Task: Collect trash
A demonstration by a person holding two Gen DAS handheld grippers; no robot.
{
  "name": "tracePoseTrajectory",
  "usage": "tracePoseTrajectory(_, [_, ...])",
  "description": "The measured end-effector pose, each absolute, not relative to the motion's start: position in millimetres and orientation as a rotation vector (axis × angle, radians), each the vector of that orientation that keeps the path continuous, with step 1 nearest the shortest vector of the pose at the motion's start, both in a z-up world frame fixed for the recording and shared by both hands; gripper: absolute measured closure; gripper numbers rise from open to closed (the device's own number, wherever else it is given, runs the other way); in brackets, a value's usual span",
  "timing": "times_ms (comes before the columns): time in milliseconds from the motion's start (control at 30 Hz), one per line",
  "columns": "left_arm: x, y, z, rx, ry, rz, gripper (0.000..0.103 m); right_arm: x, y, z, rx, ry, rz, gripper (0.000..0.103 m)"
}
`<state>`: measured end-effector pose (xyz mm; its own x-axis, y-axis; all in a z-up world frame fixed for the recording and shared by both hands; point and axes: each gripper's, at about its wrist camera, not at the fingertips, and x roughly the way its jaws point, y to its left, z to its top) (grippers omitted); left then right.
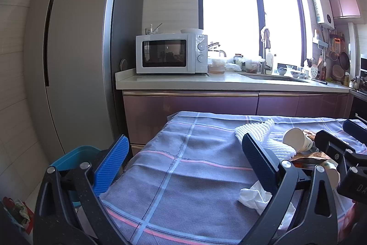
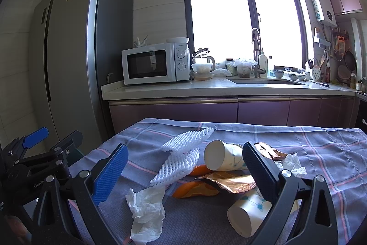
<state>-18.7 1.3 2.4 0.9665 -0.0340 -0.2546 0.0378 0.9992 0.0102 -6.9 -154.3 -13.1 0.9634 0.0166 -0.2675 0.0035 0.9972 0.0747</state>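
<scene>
Trash heaped on the checked tablecloth [image 2: 321,153]: white foam netting [image 2: 181,157] at the heap's far left, a paper cup [image 2: 220,159] on its side just right of the netting, orange peel [image 2: 195,192] and a coppery wrapper [image 2: 229,183] in front of that cup, touching. Second paper cup [image 2: 247,215] tipped over at the near side of the heap, partly behind the right gripper's finger. Crumpled tissue [image 2: 146,210] near-left of the heap; another tissue wad [image 2: 293,164] to the heap's right.

Right gripper [image 2: 183,173] hovering over the heap, jaws spread wide, nothing held. Left gripper [image 1: 183,157] likewise released and empty, left of the heap above bare cloth. Teal bin [image 1: 71,155] beyond the table's left edge, partly hidden behind the left gripper.

Probably the very start: nothing collected, first pick being lined up. Next move likely calls for lowering the right gripper onto one piece, closing gently so cup or foam is not crushed out of grip, then carrying leftward to the bin.
</scene>
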Motion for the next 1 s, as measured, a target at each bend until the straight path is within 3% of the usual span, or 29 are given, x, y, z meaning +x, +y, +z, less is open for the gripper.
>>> tracePoseTrajectory(633, [-11,1,-3,0.019,0.278,-0.056,0.006,-5,-160,-14,0.083,0.283,0.011,0.007])
tracePoseTrajectory(1000, [5,-28,-36,0.097,0.434,-0.272,0.006,5,-185,-34,0.129,0.391,-0.004,0.007])
